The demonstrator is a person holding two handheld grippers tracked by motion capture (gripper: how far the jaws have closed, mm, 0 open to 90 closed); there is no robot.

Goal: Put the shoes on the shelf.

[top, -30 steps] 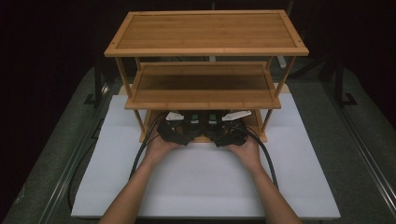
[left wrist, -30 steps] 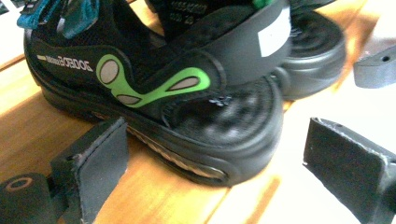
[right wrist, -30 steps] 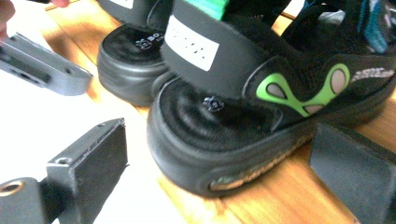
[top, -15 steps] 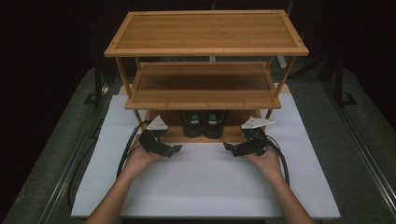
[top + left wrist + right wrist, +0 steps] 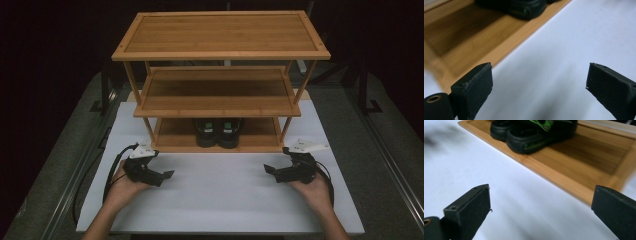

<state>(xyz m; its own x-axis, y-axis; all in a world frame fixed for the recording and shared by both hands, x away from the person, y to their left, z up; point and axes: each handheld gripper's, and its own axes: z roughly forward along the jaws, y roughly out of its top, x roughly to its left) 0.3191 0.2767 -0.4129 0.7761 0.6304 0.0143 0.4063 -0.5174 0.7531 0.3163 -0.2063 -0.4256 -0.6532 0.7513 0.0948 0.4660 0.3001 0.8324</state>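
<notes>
A white table point(image 5: 220, 195) holds a wooden rack point(image 5: 220, 50). Black sandals point(image 5: 218, 132) on its bottom shelf look soft and light; take each by its strap. The left gripper point(image 5: 159, 175) and right gripper point(image 5: 272, 171) both hold their jaws wide apart, empty.

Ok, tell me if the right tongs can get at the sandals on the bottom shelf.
Probably yes: the right tongs are open, with only bare white table between them and the sandals, which sit at the shelf's open front.

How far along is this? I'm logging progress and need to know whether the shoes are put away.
Done, by the look of it: the pair of black shoes sits side by side on the bottom shelf of the bamboo rack. In hand: nothing; the left gripper and right gripper are open over the white mat. Left: nothing visible; the upper shelves hold nothing.
</notes>
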